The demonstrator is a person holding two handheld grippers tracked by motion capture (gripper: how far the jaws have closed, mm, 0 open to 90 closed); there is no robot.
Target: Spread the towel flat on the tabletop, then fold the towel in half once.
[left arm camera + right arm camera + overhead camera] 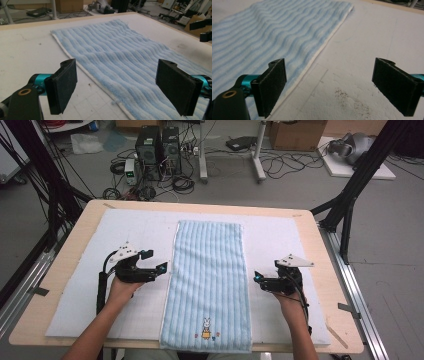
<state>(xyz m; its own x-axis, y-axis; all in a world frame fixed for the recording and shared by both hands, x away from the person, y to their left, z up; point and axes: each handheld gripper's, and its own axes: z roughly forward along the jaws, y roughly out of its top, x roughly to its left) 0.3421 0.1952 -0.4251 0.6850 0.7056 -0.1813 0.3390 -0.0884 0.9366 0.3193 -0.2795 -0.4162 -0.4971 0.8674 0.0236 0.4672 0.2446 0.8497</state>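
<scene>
A light blue striped towel (207,280) lies flat and lengthwise down the middle of the white mat, with a small rabbit picture (205,328) at its near end. My left gripper (155,261) hovers just left of the towel's left edge, its jaws wide open with nothing between them. In the left gripper view the towel (120,57) stretches away between the pads of that gripper (117,87). My right gripper (260,281) sits just right of the towel's right edge, open and holding nothing. In the right gripper view the towel (274,32) lies to the left of the gripper (332,87), above bare mat.
The white mat (100,270) covers most of the wooden table (320,250). Dark specks (347,97) mark the mat near my right gripper. Black frame posts (350,205) stand at the table's sides. Computers and cables (157,155) crowd the floor beyond.
</scene>
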